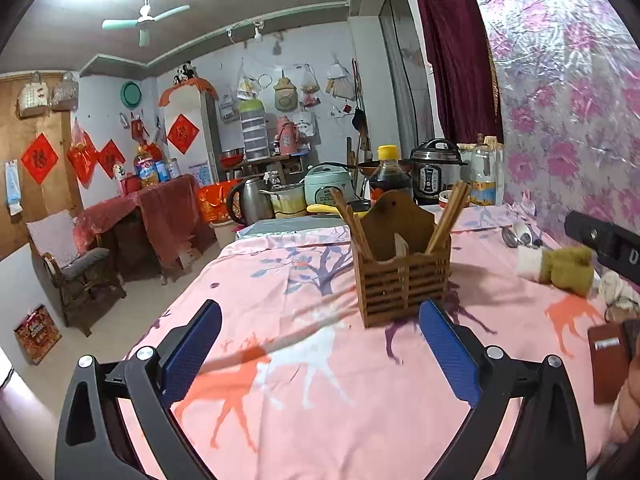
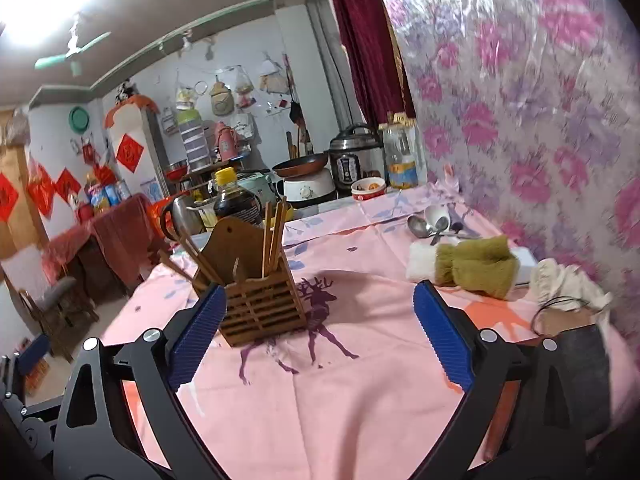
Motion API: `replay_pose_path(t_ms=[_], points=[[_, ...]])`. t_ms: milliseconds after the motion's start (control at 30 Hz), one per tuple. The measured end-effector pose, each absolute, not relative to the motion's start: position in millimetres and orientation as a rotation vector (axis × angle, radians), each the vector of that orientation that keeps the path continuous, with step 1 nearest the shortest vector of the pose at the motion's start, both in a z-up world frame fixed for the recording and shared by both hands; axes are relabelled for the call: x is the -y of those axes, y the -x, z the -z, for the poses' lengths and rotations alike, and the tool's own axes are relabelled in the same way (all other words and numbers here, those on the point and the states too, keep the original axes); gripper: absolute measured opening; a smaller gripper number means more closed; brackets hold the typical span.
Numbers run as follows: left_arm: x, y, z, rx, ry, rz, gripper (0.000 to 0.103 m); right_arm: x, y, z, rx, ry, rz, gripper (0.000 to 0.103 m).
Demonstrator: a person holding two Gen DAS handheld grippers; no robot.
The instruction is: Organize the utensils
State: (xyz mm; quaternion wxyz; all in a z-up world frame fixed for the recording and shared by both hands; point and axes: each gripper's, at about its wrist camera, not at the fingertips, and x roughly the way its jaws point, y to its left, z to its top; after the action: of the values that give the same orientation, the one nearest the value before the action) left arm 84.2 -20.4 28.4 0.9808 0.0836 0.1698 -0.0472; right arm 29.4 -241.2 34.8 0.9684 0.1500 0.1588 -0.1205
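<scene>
Both tongs, left tongs [image 1: 320,354] and right tongs [image 2: 316,334], spread wide, holding nothing | spoons [image 2: 434,224] lie beyond-right of wooden caddy [image 2: 256,304] | I'd grab one handle, drop it bowl-up in an empty slot

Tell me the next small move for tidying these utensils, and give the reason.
Probably move the right gripper, open and empty, toward the spoons lying on the cloth by the floral wall. The wooden holder already has chopsticks standing in it, while the spoons lie loose behind the folded towel. The left gripper is open and empty too, but farther from them.
</scene>
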Motion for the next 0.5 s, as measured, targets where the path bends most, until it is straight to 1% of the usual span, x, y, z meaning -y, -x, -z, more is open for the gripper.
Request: replay_pose_path(t_ms=[100, 267, 500], points=[[17, -68, -27, -0.339, -0.167, 0.095, 0.097, 233, -15, -42, -0.274, -0.274, 0.252, 0.096], [11, -61, -31, -0.336, -0.15, 0.084, 0.097, 227, -10, -45, -0.26, -0.262, 0.251, 0.096], [6, -69, -29, -0.37, -0.127, 0.078, 0.097, 220, -21, -29, -0.324, -0.223, 0.237, 0.096]])
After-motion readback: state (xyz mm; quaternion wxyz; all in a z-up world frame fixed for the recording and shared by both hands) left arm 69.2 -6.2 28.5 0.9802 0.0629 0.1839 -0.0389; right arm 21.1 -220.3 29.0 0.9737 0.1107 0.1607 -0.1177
